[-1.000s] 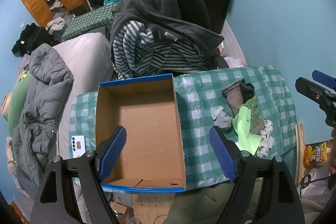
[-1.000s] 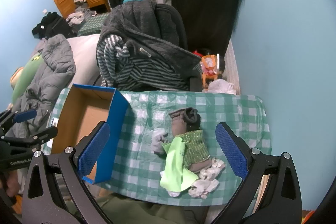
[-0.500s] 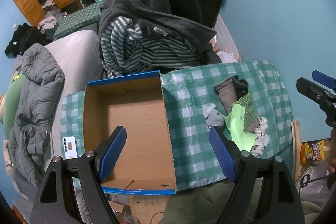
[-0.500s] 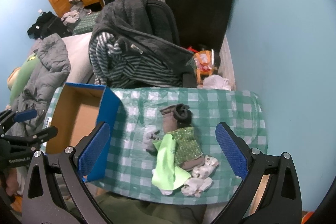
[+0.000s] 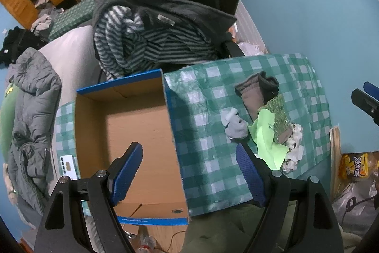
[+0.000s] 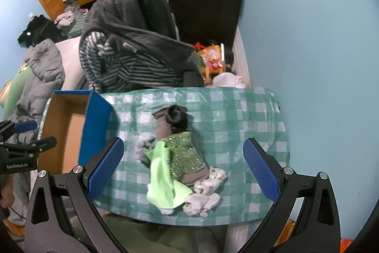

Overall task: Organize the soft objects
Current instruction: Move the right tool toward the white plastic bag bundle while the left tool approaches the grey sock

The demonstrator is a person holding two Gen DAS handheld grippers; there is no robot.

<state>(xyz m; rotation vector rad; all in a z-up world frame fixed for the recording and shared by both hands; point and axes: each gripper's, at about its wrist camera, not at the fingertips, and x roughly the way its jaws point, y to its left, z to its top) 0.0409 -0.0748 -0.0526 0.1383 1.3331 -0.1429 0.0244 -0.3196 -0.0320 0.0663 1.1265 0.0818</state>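
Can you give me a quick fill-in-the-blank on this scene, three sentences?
1. The cardboard box with blue outer walls is ____ inside.
2. The soft items lie in a pile on the ____ tablecloth.
3. Both the left hand-held gripper and the right hand-held gripper have their jaws ____.

Missing words: empty; green-and-white checked; open

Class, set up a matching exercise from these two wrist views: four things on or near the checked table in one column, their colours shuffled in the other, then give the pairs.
Things:
1. Box inside
2. Cloth lying over the pile
3. Sequined piece
4. Rolled sock

Colours:
A. black
B. bright lime green
C. brown cardboard
D. dark glittery green

Pairs: 1-C, 2-B, 3-D, 4-A
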